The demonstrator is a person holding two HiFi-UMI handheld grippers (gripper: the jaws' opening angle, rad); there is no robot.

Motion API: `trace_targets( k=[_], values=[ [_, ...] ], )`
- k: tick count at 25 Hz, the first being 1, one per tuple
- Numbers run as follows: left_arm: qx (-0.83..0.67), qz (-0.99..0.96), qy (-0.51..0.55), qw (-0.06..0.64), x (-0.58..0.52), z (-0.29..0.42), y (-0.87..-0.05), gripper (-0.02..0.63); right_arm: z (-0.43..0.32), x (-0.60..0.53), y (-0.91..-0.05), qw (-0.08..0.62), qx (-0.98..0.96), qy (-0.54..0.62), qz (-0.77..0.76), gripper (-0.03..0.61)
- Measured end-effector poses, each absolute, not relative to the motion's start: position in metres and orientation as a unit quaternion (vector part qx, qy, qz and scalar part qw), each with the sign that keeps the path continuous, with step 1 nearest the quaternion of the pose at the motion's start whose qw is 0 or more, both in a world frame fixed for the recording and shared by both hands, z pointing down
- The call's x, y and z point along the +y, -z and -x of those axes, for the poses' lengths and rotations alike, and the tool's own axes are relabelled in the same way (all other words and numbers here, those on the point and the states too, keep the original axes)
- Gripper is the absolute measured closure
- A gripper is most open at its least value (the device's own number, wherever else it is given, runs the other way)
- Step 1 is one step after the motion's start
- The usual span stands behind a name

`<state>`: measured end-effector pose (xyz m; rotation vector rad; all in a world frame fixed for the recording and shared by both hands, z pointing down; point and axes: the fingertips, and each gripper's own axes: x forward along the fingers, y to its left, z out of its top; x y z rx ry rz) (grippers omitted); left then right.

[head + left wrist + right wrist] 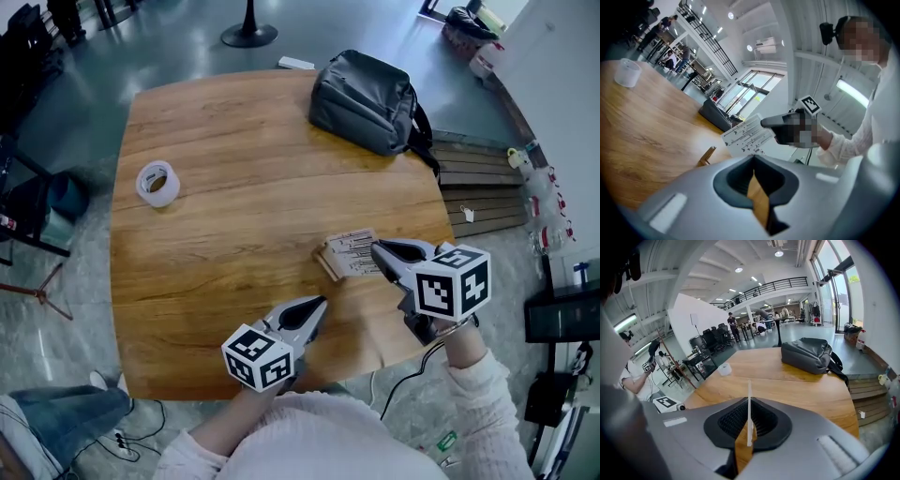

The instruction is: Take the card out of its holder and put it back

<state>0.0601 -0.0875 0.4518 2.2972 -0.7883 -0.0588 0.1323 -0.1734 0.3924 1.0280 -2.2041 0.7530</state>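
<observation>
Bearing small unreadable print, card (351, 253) in right hand-held gripper (376, 247).

The left gripper (319, 306) and the right gripper (378, 249) have smooth grey shells with black textured pads inside. Each one carries a white cube (255, 356) with black square markers. A thin black cable (401, 377) hangs from the right one. The sleeves (480, 380) are pale pink knit.
</observation>
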Motion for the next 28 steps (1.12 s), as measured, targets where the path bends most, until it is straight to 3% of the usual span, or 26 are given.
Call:
trace_targets(
  k=[28],
  values=[
    [-0.313,-0.861,0.053,0.397,-0.105,-0.049,-0.461,0.606,-0.135,-0.185,-0.427,0.351,-0.810,-0.292,-0.368,0.566]
  ],
)
